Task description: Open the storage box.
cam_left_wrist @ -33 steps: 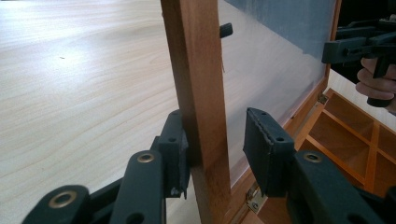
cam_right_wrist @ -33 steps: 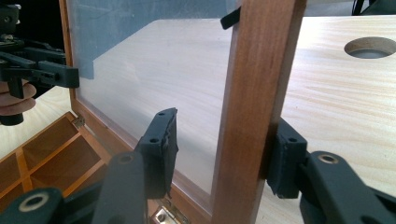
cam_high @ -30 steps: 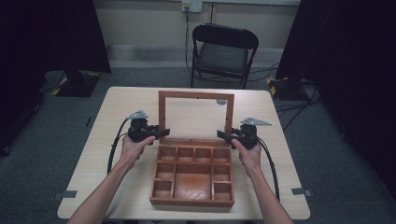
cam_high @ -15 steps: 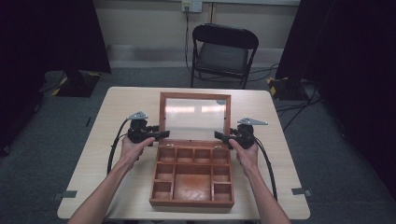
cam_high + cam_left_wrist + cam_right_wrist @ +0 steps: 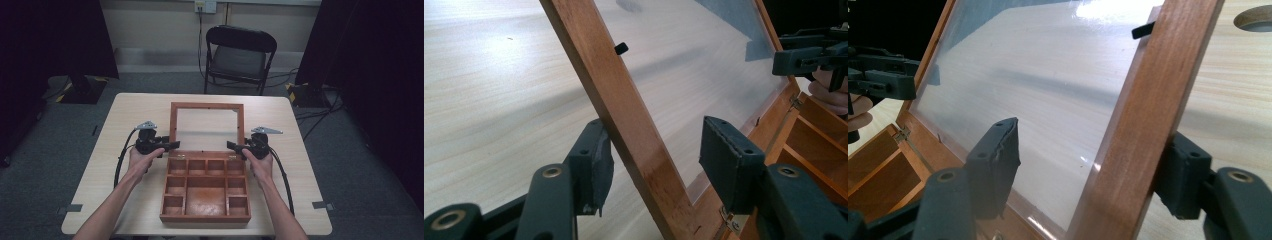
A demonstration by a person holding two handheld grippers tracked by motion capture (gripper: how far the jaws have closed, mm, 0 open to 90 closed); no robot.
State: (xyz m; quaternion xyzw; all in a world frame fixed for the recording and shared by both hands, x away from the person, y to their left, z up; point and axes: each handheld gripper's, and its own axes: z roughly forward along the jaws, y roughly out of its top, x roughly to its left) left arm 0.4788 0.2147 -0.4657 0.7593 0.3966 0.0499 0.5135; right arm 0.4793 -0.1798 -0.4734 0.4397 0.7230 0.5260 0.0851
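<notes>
Lid-handling step: each hand-held gripper, left (image 5: 172,145) and right (image 5: 231,145), straddled a side rail of the box's (image 5: 205,192) lid (image 5: 207,106), jaws parted, unclamped. Next probably calls for closing evenly before swinging it.

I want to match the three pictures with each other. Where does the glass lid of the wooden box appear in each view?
High view: the glass lid stands open at the table's centre, behind the box's compartments, between both grippers.
Left gripper view: its wooden side rail runs diagonally between the left gripper jaws, glass at upper right.
Right gripper view: its side rail crosses between the right gripper jaws, glass at left.
Shared landmark: the lid's glass pane.
</notes>
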